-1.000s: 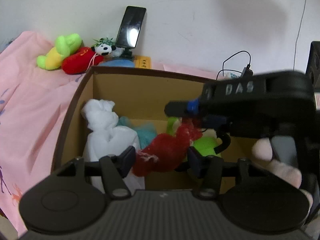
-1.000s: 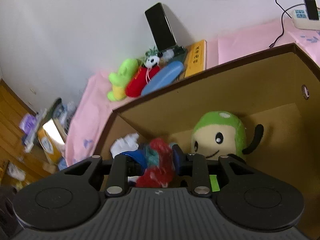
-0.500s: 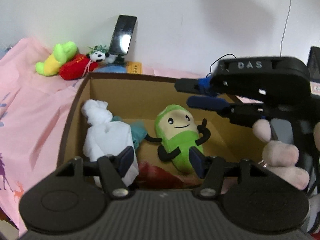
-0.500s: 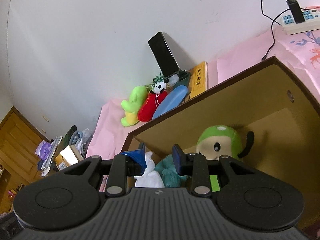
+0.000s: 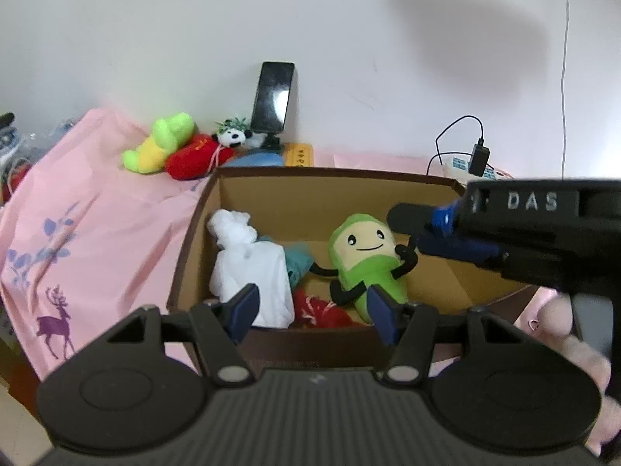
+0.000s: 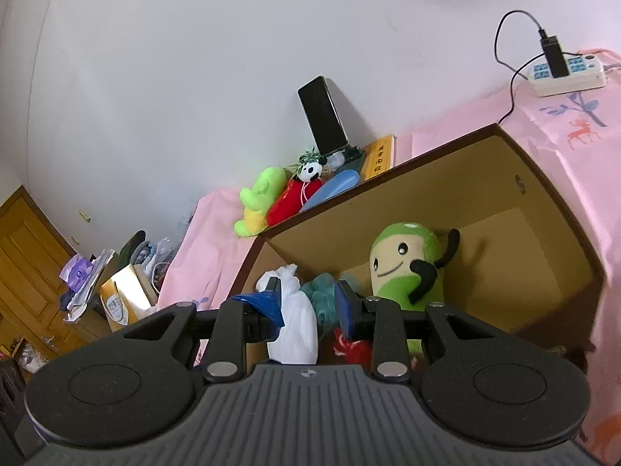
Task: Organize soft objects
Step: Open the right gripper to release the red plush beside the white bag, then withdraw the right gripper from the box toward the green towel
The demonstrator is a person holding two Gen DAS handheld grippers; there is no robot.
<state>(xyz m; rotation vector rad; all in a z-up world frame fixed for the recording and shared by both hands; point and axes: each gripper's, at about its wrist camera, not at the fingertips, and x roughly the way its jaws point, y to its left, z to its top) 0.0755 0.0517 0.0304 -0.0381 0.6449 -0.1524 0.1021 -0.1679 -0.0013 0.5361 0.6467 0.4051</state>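
Note:
A brown cardboard box (image 5: 333,175) (image 6: 551,209) holds a green smiling plush (image 5: 368,256) (image 6: 403,268), a white cloth bundle (image 5: 252,268) (image 6: 295,322), a teal soft thing (image 5: 297,262) (image 6: 324,295) and a red plush (image 5: 322,310) (image 6: 349,345) at the front. My left gripper (image 5: 310,312) is open and empty above the box's near edge. My right gripper (image 6: 308,306) is open and empty above the box; it shows in the left wrist view (image 5: 427,229) at the right. A lime-yellow plush (image 5: 159,141) (image 6: 258,202), a red plush (image 5: 192,157) (image 6: 291,202) and a small panda (image 5: 233,138) (image 6: 310,171) lie behind the box.
A phone on a stand (image 5: 273,103) (image 6: 322,116) leans at the wall. A blue oval item (image 5: 256,160) (image 6: 333,188) and a yellow book (image 5: 299,154) (image 6: 380,157) lie beside it. A power strip with charger (image 5: 471,163) (image 6: 562,72) sits at the right. Pink cloth (image 5: 97,209) covers the surface.
A second ago both grippers were at the red plush over the box. It now lies in the box front. Both grippers have pulled up and back, open and empty.

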